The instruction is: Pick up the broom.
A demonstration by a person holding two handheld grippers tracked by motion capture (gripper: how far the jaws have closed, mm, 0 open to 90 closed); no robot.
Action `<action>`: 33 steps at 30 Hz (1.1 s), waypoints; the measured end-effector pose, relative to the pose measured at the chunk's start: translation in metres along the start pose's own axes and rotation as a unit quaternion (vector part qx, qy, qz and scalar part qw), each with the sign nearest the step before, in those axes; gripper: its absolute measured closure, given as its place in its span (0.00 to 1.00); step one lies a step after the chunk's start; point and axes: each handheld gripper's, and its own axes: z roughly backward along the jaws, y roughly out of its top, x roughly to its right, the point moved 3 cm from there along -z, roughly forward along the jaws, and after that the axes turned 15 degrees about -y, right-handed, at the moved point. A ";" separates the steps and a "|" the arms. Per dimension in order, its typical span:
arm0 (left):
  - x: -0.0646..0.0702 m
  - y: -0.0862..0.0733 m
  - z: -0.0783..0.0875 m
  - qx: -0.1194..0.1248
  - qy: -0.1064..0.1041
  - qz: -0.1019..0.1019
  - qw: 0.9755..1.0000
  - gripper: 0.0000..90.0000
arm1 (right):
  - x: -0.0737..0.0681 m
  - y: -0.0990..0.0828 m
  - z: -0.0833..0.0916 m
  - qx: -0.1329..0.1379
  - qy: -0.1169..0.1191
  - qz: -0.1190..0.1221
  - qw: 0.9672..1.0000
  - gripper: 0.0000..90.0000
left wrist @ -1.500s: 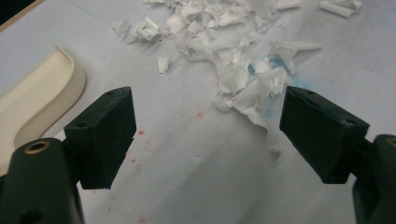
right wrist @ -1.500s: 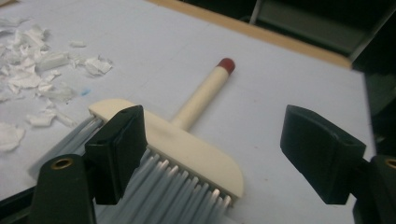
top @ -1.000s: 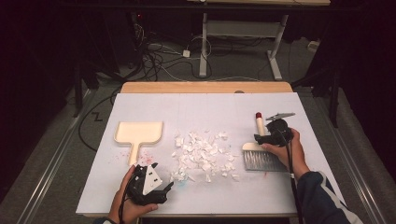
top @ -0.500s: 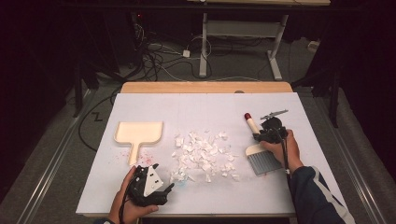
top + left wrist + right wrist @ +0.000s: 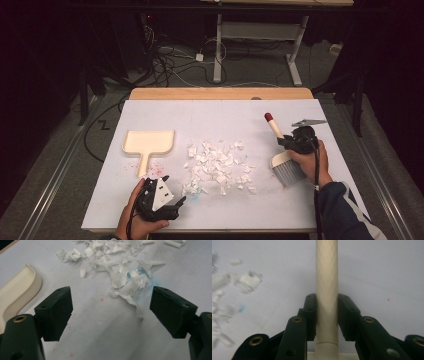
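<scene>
Your right gripper (image 5: 291,145) has just been closing, and its black jaws now clamp the hand brush (image 5: 281,155) by its handle (image 5: 326,290), one pad on each side. The handle is a round cream plastic rod with a faint diamond-knurled pattern, capped in dark red at its far tip. Its long axis runs from the grey bristle head near your hand up and away toward the far side of the white table (image 5: 225,115), leaning slightly left. The brush sits at the right of the table, just beside the pile of torn white paper scraps (image 5: 217,167), crumpled and irregular. Your left gripper (image 5: 162,197) rests at the near edge with its jaws spread wide and nothing between them, near the flat cream plastic dustpan (image 5: 148,142).
</scene>
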 end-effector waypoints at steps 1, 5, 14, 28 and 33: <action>0.000 0.001 0.000 -0.001 0.001 -0.002 1.000 0.19 | 0.001 0.002 0.006 0.014 0.004 -0.001 1.000 0.80; 0.002 0.003 0.000 0.004 0.003 0.001 1.000 0.19 | 0.003 0.006 0.029 0.056 -0.007 0.012 0.998 0.80; 0.010 0.025 0.008 0.057 -0.006 0.010 0.998 0.19 | 0.007 0.012 0.069 0.126 -0.016 -0.011 0.992 0.80; 0.058 0.140 -0.021 0.164 -0.135 -0.027 0.977 0.20 | -0.051 0.018 0.120 0.188 0.027 0.035 0.981 0.80; 0.068 0.163 -0.055 0.161 -0.149 -0.014 0.975 0.22 | -0.072 0.015 0.129 0.205 0.041 0.048 0.977 0.80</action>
